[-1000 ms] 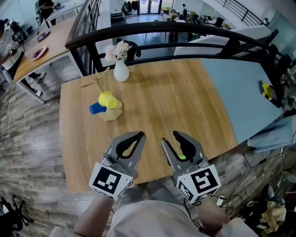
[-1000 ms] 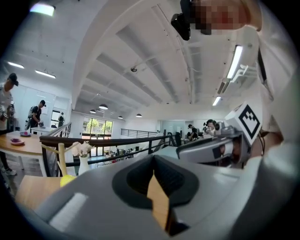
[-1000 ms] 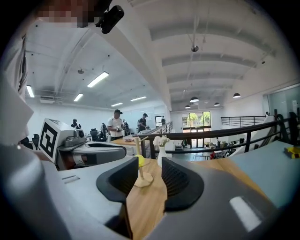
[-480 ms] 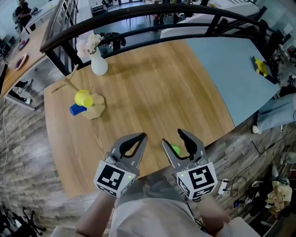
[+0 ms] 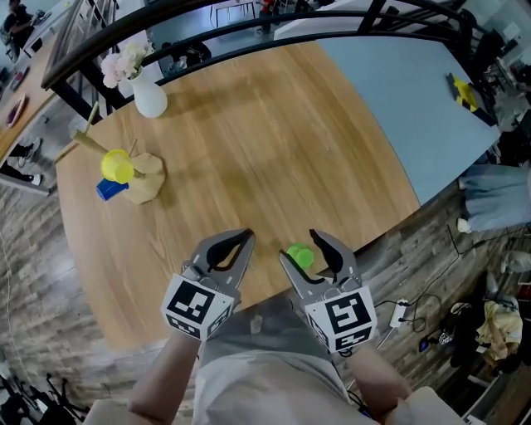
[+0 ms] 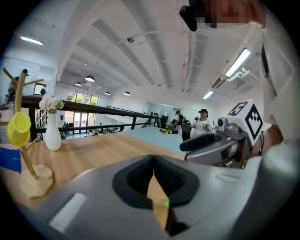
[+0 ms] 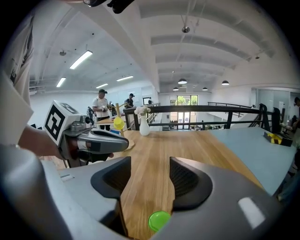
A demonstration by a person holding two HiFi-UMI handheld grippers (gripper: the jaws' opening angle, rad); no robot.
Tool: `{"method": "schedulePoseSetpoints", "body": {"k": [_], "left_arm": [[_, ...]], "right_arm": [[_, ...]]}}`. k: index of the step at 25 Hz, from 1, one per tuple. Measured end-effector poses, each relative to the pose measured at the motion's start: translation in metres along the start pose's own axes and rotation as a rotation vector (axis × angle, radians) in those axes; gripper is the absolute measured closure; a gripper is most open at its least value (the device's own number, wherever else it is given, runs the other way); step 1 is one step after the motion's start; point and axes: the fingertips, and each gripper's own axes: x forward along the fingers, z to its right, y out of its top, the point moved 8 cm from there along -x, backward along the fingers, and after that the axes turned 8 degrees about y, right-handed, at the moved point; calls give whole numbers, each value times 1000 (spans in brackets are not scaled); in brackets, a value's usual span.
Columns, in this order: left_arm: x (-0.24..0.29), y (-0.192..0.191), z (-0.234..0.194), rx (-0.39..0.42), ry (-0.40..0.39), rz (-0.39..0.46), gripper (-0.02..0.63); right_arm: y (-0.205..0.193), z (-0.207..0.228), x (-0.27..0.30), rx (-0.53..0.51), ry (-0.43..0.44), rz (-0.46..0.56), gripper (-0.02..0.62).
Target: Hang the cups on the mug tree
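Observation:
The wooden mug tree (image 5: pixel 146 176) stands at the table's far left with a yellow cup (image 5: pixel 115 166) and a blue cup (image 5: pixel 107 190) on it. A small green cup (image 5: pixel 300 256) lies between the fingers of my right gripper (image 5: pixel 304 249), near the table's front edge. Those jaws have just been opening and the pads stand clear of the cup (image 7: pixel 159 220), which looks to rest on the wood. To its left my left gripper (image 5: pixel 246 239) is shut and empty. Its view shows the tree (image 6: pixel 21 140) far off to the left.
A white vase with flowers (image 5: pixel 148 100) stands behind the mug tree. A black railing (image 5: pixel 249 17) runs along the table's far side. A grey-blue surface (image 5: pixel 406 75) adjoins the wood on the right, with a yellow thing (image 5: pixel 464 88) on it. Cables and clutter lie on the floor at the right.
Both grippers have come down toward the table's front edge. The right gripper's jaws have spread apart, and the green cup that sat deep between them now lies loose between the fingers.

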Motion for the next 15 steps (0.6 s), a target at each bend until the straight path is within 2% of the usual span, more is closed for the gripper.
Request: {"method": "schedulePoseSetpoints", "body": {"k": [15], "left_arm": [[48, -77, 26, 23, -61, -76, 603]], "right_arm": [[-105, 30, 26, 57, -27, -130, 307]]}}
